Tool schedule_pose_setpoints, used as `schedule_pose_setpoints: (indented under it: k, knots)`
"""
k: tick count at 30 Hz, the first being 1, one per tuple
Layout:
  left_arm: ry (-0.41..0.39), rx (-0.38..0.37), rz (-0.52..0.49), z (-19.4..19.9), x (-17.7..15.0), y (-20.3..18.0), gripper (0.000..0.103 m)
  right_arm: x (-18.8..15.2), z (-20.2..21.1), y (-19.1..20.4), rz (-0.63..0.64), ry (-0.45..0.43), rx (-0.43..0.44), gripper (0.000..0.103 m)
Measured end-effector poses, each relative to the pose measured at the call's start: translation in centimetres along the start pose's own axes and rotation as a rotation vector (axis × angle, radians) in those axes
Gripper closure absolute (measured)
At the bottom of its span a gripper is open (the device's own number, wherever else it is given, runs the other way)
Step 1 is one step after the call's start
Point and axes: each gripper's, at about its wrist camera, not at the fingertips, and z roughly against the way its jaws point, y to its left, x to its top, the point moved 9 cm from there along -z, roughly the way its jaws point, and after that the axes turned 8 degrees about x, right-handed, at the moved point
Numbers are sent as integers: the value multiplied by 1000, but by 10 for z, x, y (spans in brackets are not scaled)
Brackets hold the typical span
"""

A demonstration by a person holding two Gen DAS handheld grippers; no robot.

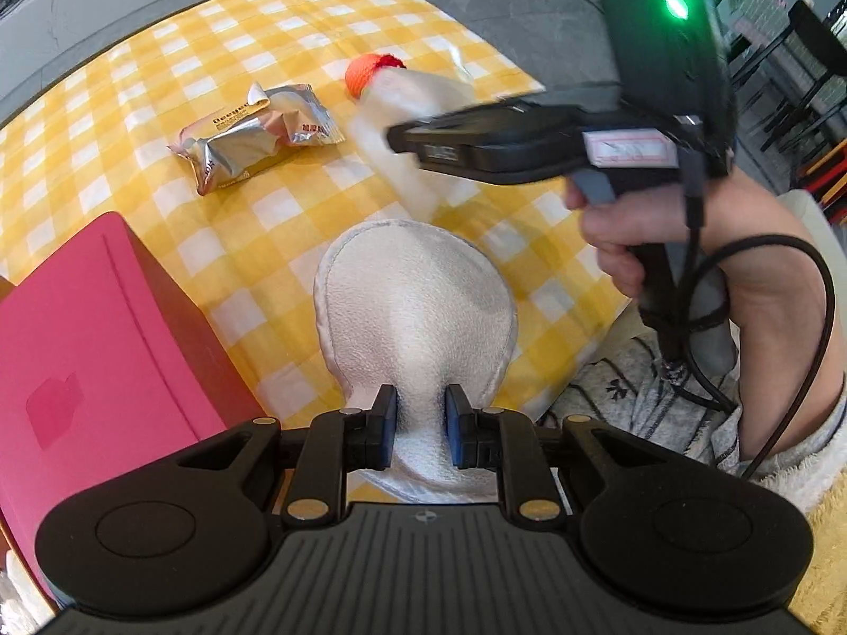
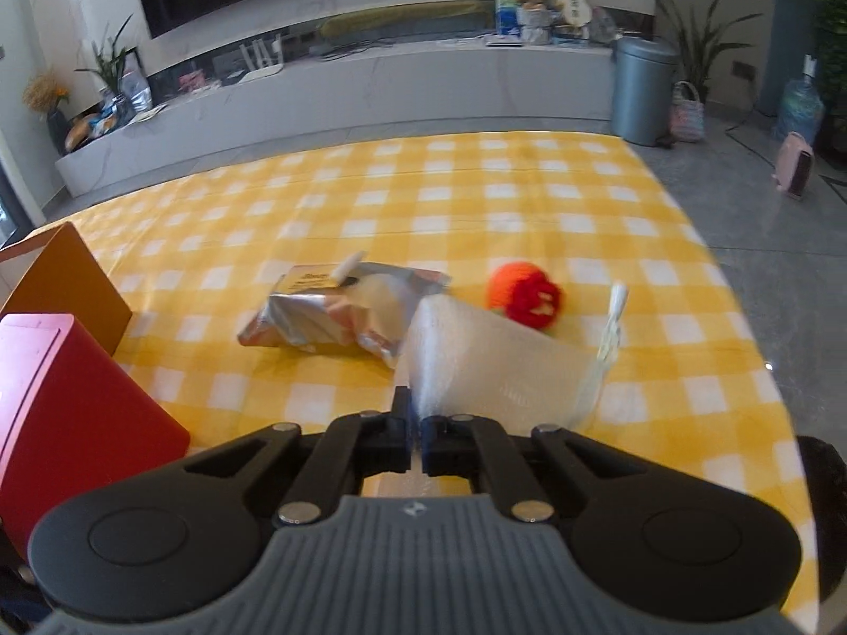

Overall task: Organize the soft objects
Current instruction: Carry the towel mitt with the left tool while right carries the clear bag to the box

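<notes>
Two tools grip: left tool (image 1: 421, 431) white pad (image 1: 415, 312), right tool (image 2: 415, 436) blurred translucent bag (image 2: 492, 365).

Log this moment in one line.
left gripper: shut on white pad | right gripper: shut on bubble-wrap pouch | table: snack packet

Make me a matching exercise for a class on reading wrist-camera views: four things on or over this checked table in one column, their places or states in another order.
Things:
1. white pad
2. clear bubble-wrap sheet
3. silver snack packet
4. orange and red knitted ball

States:
A. lying free on the cloth, wrapper crinkled
B. pinched in the left gripper
C. lying free beyond the sheet
D. pinched in the right gripper

Pairs: 1-B, 2-D, 3-A, 4-C
</notes>
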Motion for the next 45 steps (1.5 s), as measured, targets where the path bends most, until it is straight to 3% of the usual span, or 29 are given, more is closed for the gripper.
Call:
schedule_pose_setpoints:
  k: [6,13,21,25,31,42,45]
  knots:
    - [-45,-38,37,14,-2,5,82,-4,26,-13,-49,-55,15,103]
    - [-111,-87,81,39,6,12,82,9,40,0,-37,-127,57,103]
    - [-242,-134,188,75,10,30,82,23,54,16,-23,-188,103,103]
    - [-326,-107,225,102,6,48,82,27,61,20,-14,-208,116,103]
    - [-427,3,287,134,-3,86,82,34,73,35,-15,-260,148,103]
    - [-556,59,402,175,-32,143,82,46,89,90,65,-309,222,102]
    - [-591,149,431,183,-43,164,82,46,91,110,80,-312,248,102]
